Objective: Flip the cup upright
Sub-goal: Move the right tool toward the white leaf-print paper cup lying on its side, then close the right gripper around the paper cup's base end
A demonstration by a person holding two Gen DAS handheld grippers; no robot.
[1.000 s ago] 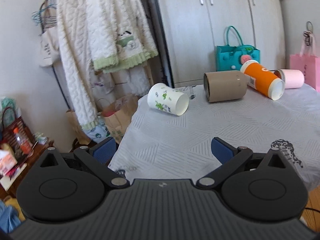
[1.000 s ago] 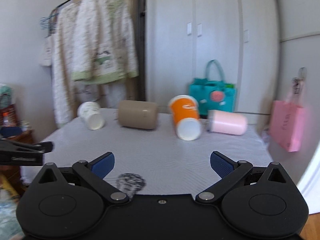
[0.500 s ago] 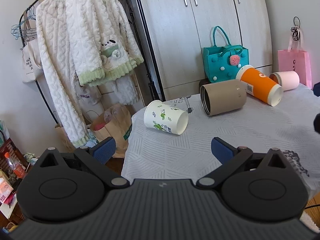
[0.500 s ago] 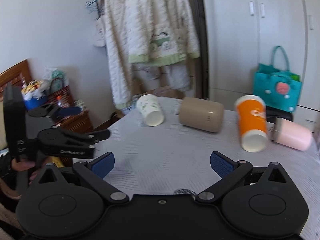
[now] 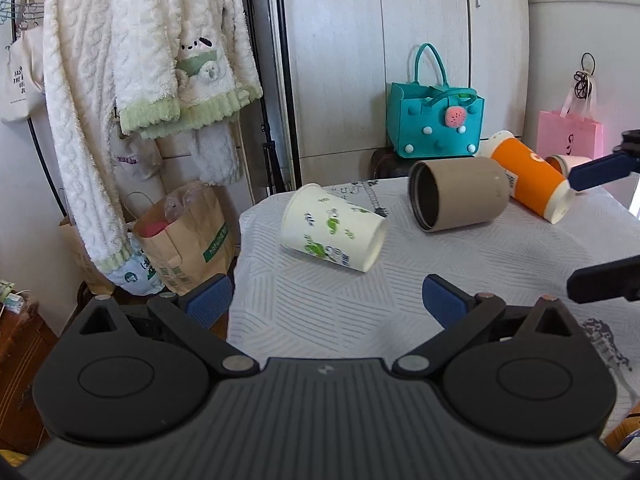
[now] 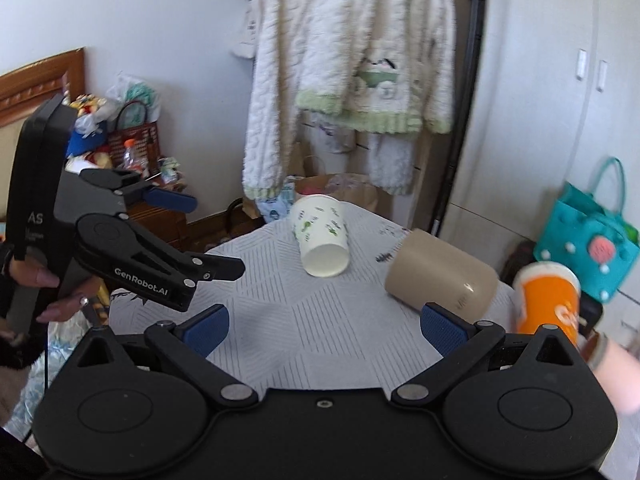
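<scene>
**Four cups down, none upright yet**

Nearest: left gripper (image 5: 326, 294) spread wide, empty, now closer to the green-printed paper cup (image 5: 333, 233) than a second ago. Right gripper (image 6: 324, 328) likewise spread, swung leftward toward the same end of the white tablecloth (image 5: 500, 264). Beyond, on their sides: tan tumbler (image 5: 458, 194), orange cup (image 5: 530, 178), pink cup (image 5: 570, 161). Likely approach phase, printed cup first.
</scene>
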